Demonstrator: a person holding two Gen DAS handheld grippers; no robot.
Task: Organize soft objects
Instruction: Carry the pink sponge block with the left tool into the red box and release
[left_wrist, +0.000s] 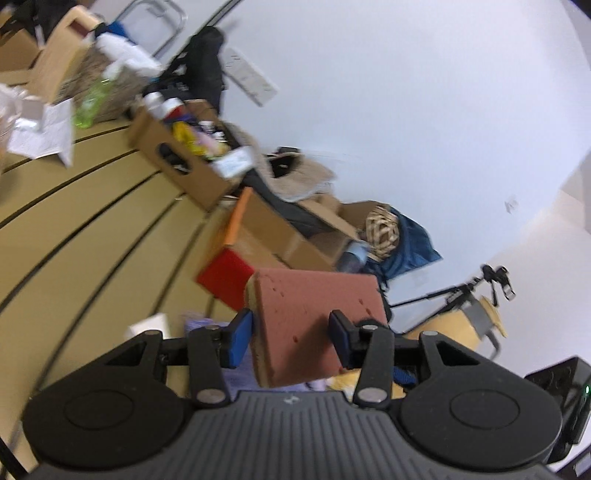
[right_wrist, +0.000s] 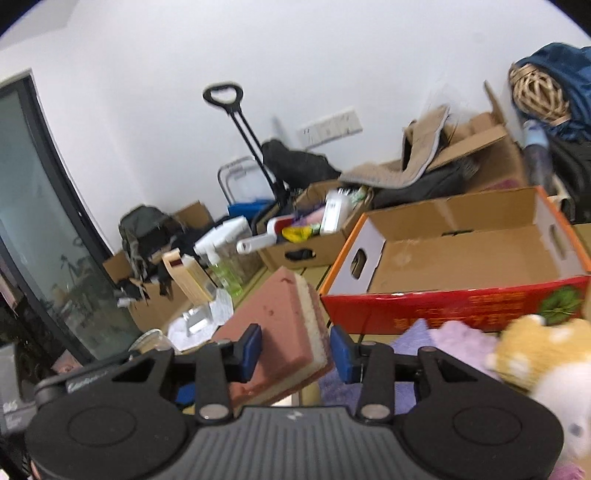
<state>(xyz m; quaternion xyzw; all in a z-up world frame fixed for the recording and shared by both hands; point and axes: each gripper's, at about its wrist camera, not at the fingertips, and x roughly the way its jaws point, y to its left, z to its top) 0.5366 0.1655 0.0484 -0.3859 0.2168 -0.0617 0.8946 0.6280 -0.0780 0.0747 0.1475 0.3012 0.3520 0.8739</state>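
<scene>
Two grippers, two sponges, one open box: the left gripper (left_wrist: 291, 339) carries a pink-faced sponge (left_wrist: 317, 325) above the slatted table (left_wrist: 92, 229), its blue pads (left_wrist: 240, 341) set against the sponge's two sides. The grip sits near the sponge's lower end, and most of the block stands out past the fingertips, tilted. The right gripper (right_wrist: 295, 349) holds a second sponge (right_wrist: 284, 332) of the same make, pink over a cream layer, likewise raised and slanted; its jaws are partly closed, the left pad touching the pink face, while a sliver of gap may remain at the right pad, so how firm that hold is cannot be told.

Ahead of the right gripper the red-and-orange box (right_wrist: 458, 306) stands empty, the likely place for both sponges. Plush toys (right_wrist: 532, 354) and a purple cloth (right_wrist: 447, 332) lie just in front of it.

The risks, judged from here: foam gives under pressure, so either sponge may pivot or slide out during a quick swing, the blur suggesting speed. A sponge carried low may catch the box's near wall and drop short among the toys. With both hands converging on one box, the grippers may also knock each other.
</scene>
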